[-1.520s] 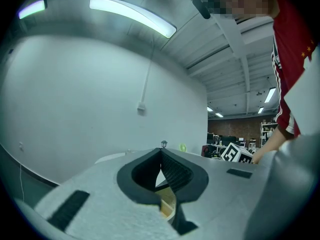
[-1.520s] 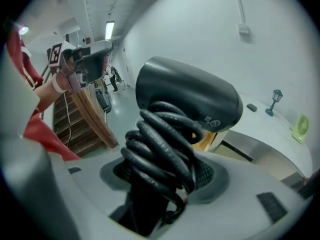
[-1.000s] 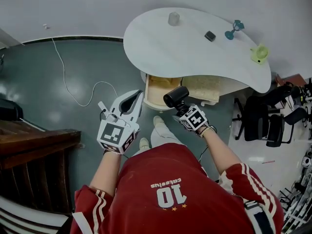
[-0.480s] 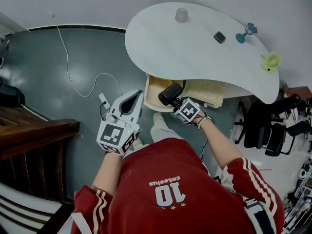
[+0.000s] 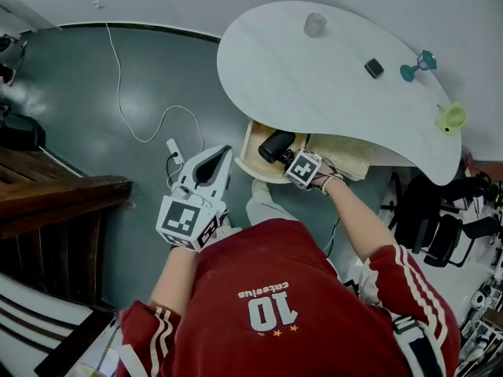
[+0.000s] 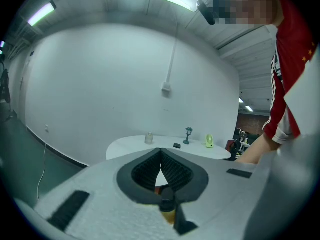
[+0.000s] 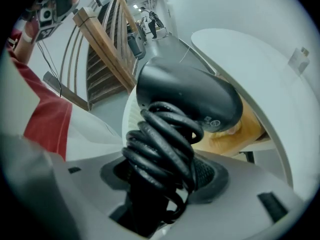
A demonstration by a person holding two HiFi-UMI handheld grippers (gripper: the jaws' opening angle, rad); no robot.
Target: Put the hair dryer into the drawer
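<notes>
The right gripper (image 5: 288, 155) is clamping the black hair dryer (image 5: 276, 144) by its handle. In the right gripper view both jaws are pressing on the handle and on the black cord (image 7: 161, 144) coiled around it. The dryer's barrel is sitting crosswise above the jaws. The gripper is pointing steeply down and is holding the dryer at the open drawer (image 5: 246, 157) under the white kidney-shaped table (image 5: 330, 77), over the left part of the wood-lined interior. Whether the dryer is touching the drawer bottom cannot be told.

The left gripper (image 5: 223, 154) is hanging just left of the drawer, clear of it. Its jaws are pressed together at the tips, with nothing between them.

The tabletop is carrying four small items – a translucent cup (image 5: 314, 24), a small dark block (image 5: 373, 67), a teal miniature lamp post (image 5: 416, 63) and a yellow-green mini fan (image 5: 452, 118).
</notes>
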